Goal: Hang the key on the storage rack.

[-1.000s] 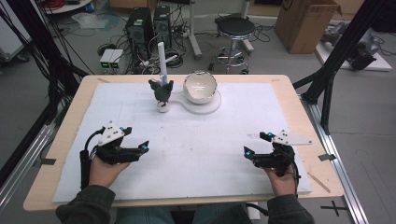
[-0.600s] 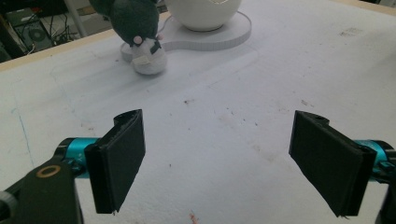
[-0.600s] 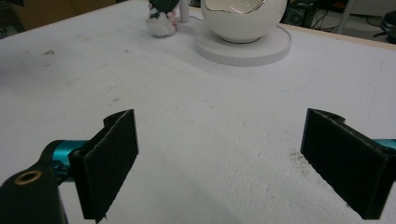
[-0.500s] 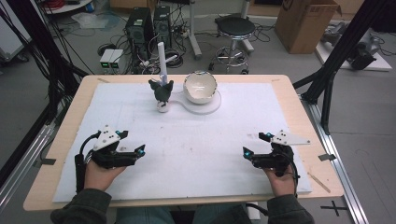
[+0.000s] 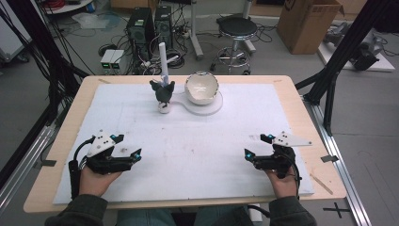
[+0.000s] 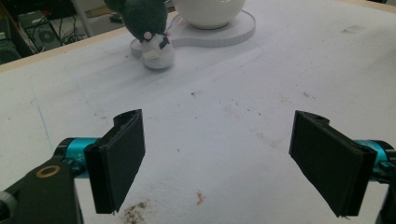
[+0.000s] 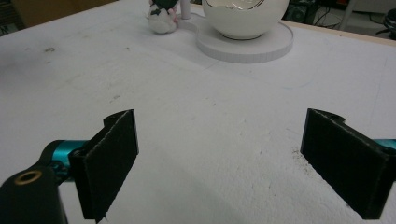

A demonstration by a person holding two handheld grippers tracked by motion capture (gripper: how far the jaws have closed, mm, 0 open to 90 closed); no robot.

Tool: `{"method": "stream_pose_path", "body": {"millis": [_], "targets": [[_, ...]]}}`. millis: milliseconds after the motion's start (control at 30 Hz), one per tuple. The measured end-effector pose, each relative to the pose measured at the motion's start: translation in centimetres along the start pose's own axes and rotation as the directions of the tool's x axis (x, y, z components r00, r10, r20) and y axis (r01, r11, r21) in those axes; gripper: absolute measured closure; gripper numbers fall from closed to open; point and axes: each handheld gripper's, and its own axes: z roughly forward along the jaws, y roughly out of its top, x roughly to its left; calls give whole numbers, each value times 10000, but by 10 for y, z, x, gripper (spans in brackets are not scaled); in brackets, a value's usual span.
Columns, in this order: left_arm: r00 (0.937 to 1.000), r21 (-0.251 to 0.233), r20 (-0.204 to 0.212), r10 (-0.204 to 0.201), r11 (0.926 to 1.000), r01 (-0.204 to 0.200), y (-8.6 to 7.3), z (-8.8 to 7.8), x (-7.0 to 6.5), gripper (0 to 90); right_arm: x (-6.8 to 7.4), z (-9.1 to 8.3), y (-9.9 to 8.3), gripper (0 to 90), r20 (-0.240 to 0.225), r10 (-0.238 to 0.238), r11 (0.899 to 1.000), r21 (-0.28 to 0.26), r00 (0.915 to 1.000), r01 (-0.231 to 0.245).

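Left tool rests near the front left of the white-covered surface, jaws wide apart, nothing between them. Right tool rests near the front right, jaws likewise apart and empty. At the far edge, a dark plush figure stands just beside a white bowl on its round base

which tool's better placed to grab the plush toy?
Probably left. The toy stands left of the bowl, on the left tool's side; the right tool would have to cross the mat. Both are open and empty.
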Motion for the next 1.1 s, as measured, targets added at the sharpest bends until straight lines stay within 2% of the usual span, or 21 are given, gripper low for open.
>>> {"method": "stream_pose_path", "body": {"millis": [467,1100], "targets": [[9997,-290,-223,-113,9995,106,-5,-13,1,188,0,0,0,105,-33,-23,10000,11,10000,23],[9998,-553,-188,-85,9984,74,-14,-29,3,182,1,1,-5,105,-57,-92,9995,313,9999,93]]}}
